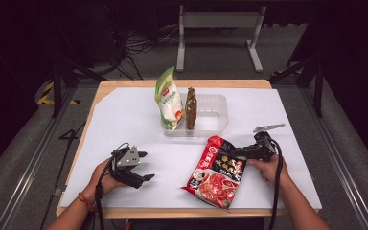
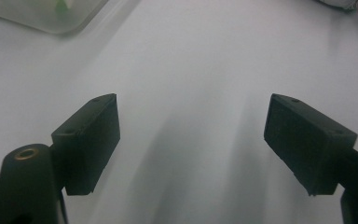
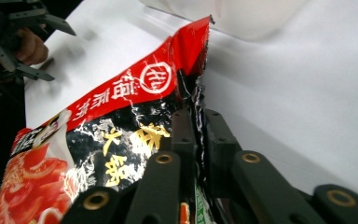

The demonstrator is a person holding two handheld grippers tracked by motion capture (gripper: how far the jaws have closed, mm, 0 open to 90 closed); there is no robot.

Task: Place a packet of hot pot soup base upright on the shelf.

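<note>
Red-and-black glossy noodle packet (image 1: 217, 171) is pinched along its right edge by the right tongs (image 1: 239, 152), the jaws pressed together on the foil seam; in the right gripper view the packet (image 3: 121, 121) is seen fanning out to the left of the closed jaws. Left tongs (image 1: 143, 166) are held wide apart over bare white table cover (image 1: 124, 115), nothing between the pads (image 2: 91, 140), well left of the packet. Clear plastic tray (image 1: 211, 115) is noted beyond both tongs, with a green-and-white pouch (image 1: 169, 100) and a brown wrapped bar (image 1: 190, 108) stood upright in it.
</note>
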